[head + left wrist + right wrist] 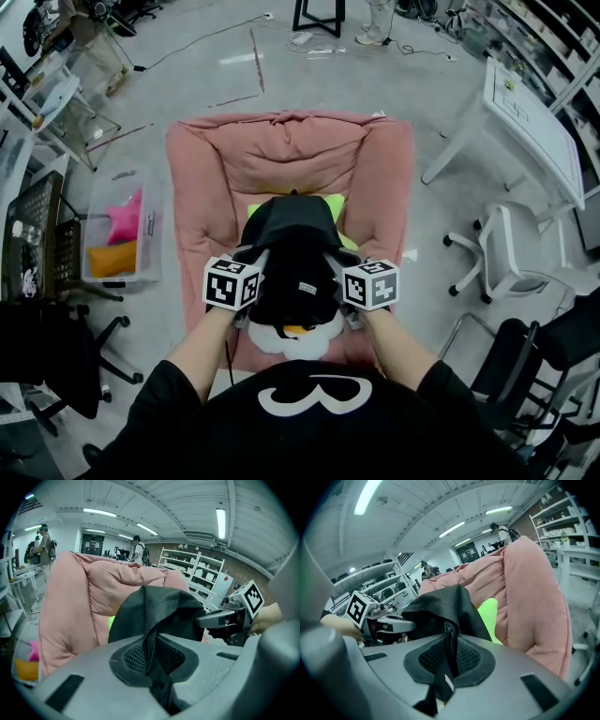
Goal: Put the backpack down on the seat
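Black backpack [295,253] hangs over the pink seat [291,150], contact with it not confirmed. Grip: left gripper [150,656] and right gripper [449,656] each pinched tight on its fabric. Recommended: lower level, both sides together, centred over the green cushion [255,211]; release only once settled

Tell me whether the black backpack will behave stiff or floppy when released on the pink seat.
Probably floppy: fabric of the black backpack folds thin between the shut jaws of the left gripper and right gripper. It will likely slump, not roll, on the soft pink seat.
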Demonstrator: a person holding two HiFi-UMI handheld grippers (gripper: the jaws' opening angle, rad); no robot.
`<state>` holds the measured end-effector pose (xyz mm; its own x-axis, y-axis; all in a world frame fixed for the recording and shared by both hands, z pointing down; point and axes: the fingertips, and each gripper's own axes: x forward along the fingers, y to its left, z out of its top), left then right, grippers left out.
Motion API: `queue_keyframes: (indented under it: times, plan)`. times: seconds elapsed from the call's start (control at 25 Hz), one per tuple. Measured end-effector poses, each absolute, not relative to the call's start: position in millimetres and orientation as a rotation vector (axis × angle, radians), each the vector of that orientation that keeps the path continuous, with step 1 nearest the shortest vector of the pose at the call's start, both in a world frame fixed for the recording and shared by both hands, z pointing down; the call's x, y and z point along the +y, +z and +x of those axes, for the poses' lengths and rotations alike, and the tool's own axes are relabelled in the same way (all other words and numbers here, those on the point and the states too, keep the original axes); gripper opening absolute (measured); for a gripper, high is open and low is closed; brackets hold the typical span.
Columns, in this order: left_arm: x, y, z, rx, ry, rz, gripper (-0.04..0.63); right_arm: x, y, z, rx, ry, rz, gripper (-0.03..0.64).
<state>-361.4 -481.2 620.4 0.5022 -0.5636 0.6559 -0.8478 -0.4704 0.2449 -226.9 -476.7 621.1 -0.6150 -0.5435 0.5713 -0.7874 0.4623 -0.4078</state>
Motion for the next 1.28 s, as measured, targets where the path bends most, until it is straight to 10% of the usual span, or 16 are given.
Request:
queue_keyframes:
  times: [0.6, 0.96, 1.28]
  plan:
    - [-465.3, 607.0, -379.9, -1.193, 0.547, 2.127, 0.281, -455.3, 604.9, -186.7, -2.376, 0.861, 1.144, 0.198]
    - [-391.9, 533.1, -361.6, -1.277, 0.409, 2.095, 0.275, -375.4, 514.9, -146.1, -2.590, 0.768, 1.052, 0.190]
    - [-298.9, 423.3, -261.3, -1.079, 0.150, 2.345, 0.123, -298.7, 422.1, -119.1, -2.815, 0.799, 0.857, 0.005]
